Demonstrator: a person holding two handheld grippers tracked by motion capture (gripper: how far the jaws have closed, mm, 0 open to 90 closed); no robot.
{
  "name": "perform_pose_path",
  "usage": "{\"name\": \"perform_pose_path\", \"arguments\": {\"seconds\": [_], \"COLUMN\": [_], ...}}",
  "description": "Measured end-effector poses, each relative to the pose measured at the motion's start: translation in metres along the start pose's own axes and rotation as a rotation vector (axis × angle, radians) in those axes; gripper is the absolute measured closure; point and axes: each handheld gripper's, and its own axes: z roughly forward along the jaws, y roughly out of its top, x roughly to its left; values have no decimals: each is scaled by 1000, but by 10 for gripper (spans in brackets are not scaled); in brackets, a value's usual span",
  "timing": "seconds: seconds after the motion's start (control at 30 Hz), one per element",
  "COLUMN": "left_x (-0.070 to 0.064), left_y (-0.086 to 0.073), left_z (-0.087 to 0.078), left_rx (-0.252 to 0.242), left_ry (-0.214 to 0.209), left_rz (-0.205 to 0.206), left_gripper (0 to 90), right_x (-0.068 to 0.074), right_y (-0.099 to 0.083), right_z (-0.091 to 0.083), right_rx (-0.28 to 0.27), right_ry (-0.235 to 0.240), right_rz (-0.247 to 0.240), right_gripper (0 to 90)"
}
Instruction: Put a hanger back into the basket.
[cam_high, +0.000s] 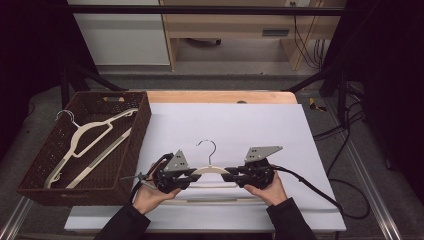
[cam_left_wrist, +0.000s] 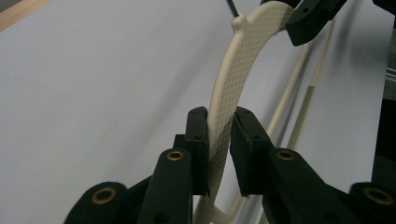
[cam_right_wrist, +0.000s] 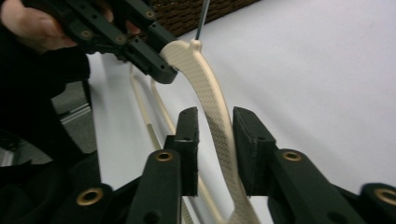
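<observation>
Altogether two cream hangers: one in the basket, one hanger clamped by left claw, right claw narrowly straddling it.

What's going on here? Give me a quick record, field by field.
Held item: cream hanger, metal hook pointing away from the person
Left gripper: jaws around the hanger's left shoulder, pads touching it
Right gripper: jaws around the right shoulder, small gaps at the pads
Surface: white sheet on the table
Basket: brown wicker, at the left, holding another hanger
</observation>
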Motion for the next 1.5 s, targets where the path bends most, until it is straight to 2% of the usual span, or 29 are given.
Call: {"name": "perform_pose_path", "arguments": {"seconds": [0.07,0.17,0.23,0.33,0.47,0.63,0.87,1.07,1.23,1.4,1.5], "left_x": [0,-2,-3,-8,-10,-10,-7,-4,1,6,12], "left_y": [0,0,0,1,2,2,6,8,9,13,16], "left_z": [-1,-2,-3,-3,-4,-13,-36,-56,-78,-104,-120], "left_rx": [0,-11,-19,-29,-39,-69,-122,-181,-228,-282,-299], "left_ry": [-8,-42,-57,-101,-98,-52,2,34,63,97,113], "left_rz": [-4,-31,-37,-47,-43,-63,-80,-106,-123,-126,-129], "left_gripper": [785,803,820,854,864,865,865,865,865,865,865], "right_x": [0,0,0,1,2,0,-16,-24,-28,-28,-28], "right_y": [-1,-1,-1,-1,0,0,-11,-24,-32,-37,-40], "right_z": [2,3,3,2,-3,-17,-52,-73,-81,-81,-84], "right_rx": [-5,-19,-35,-59,-73,-117,-219,-253,-282,-273,-272], "right_ry": [-23,-43,-59,-98,-115,-135,-217,-304,-394,-446,-458], "right_rz": [-4,-5,-19,-44,-66,-58,13,62,101,117,122], "right_gripper": [684,649,613,564,544,490,364,213,109,52,42]}}
